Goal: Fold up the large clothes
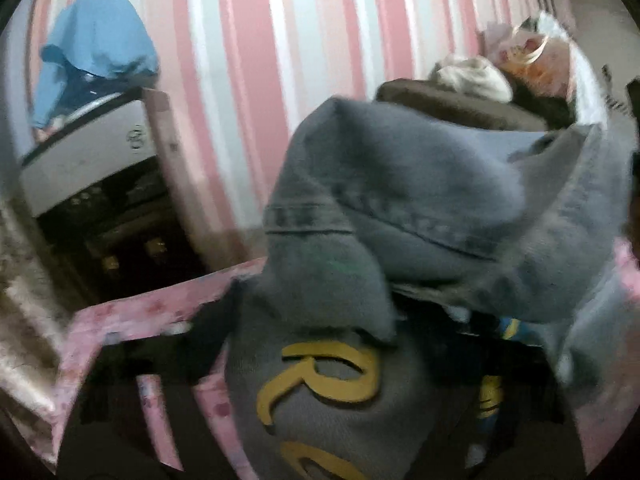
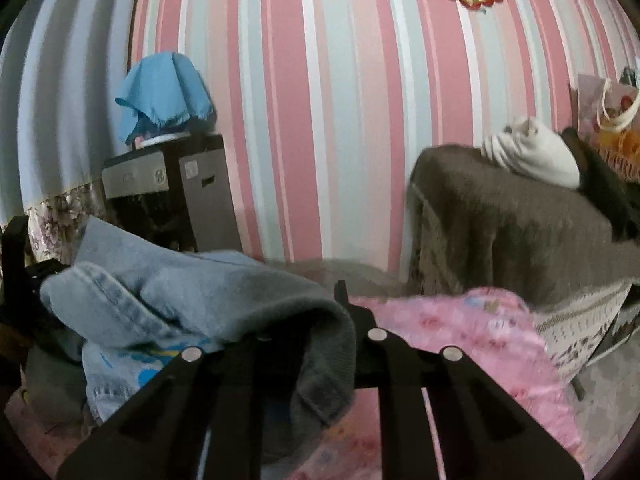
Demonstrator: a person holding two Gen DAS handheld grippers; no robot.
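Two grippers share our grey sweatshirt point(image 1: 320, 392) with yellow lettering, bunched above the pink floral bedsheet point(image 2: 480, 340): the right gripper point(image 2: 316, 344) has its fingers clamped on a dark fold of it, while the left gripper's fingers are buried under the cloth, so we cannot tell their state.

My right claw point(image 2: 304, 344) is matte black, its flat angular arms carrying round silver rivets point(image 2: 377, 335) at the pivots; my left claw stays hidden under cloth.
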